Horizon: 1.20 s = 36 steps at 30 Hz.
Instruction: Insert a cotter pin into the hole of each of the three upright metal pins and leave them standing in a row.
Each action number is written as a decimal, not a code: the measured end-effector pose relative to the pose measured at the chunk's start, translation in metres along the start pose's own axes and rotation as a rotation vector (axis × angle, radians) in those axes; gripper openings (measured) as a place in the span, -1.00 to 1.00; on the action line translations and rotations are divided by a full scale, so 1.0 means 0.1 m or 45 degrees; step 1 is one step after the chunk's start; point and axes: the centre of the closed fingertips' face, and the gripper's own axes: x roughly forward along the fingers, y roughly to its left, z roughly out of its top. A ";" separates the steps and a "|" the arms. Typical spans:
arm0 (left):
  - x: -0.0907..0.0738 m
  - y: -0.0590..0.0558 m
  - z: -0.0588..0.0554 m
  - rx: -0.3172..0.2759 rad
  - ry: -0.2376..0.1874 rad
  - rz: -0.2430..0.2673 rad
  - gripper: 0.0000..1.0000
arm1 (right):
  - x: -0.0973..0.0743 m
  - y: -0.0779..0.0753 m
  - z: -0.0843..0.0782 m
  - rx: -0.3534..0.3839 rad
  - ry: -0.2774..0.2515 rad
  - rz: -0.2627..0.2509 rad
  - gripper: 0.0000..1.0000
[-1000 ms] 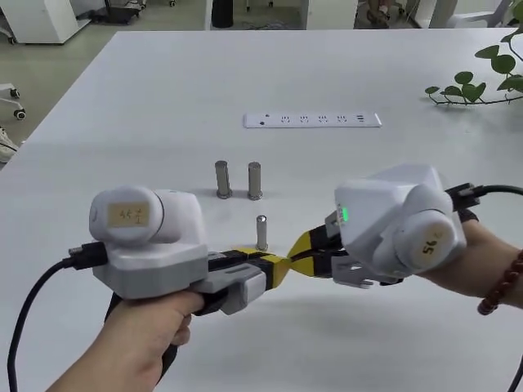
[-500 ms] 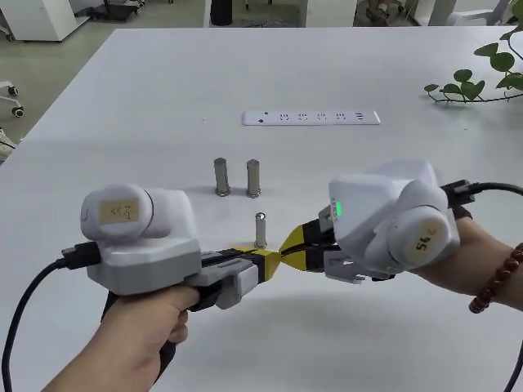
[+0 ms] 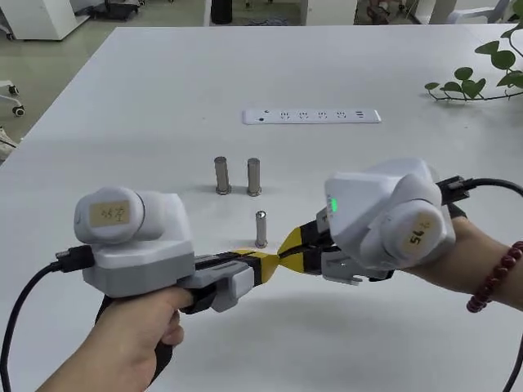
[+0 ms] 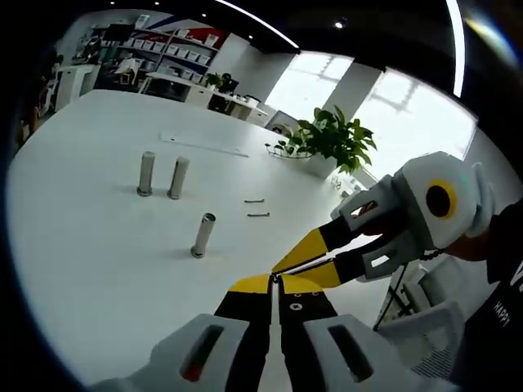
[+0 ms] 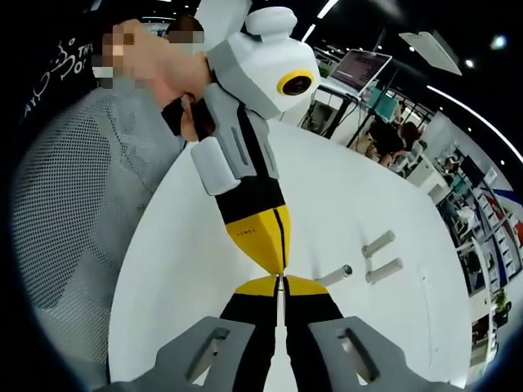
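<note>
While the yellow-tipped left gripper and yellow-tipped right gripper are meeting tip to tip, jaws pressed together, one upright grey metal pin is standing at their twelve o'clock, with a pair of matching pins beyond it.

The left tongs and right tongs meet tip to tip above the table, with a cotter pin between the right jaws. Just beyond the tips stands one metal pin. Farther beyond stand two more pins, side by side. Behind those lies a power strip. Two loose cotter pins lie to their right.
</note>
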 end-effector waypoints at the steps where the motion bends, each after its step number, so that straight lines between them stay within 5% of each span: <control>1: 0.00 0.00 0.00 0.012 0.001 -0.002 -1.00 | 0.00 0.00 0.00 0.005 -0.002 0.000 -1.00; 9: -0.01 -0.01 0.00 0.059 0.005 -0.009 -1.00 | 0.01 0.01 -0.01 0.069 -0.016 0.019 -1.00; 25: -0.03 0.03 -0.02 0.293 0.062 -0.060 -1.00 | -0.01 0.07 -0.16 0.436 -0.084 0.113 -0.94; 36: -0.06 -0.05 -0.08 0.398 0.096 -0.169 -1.00 | -0.06 0.12 -0.16 0.645 -0.179 0.197 -0.88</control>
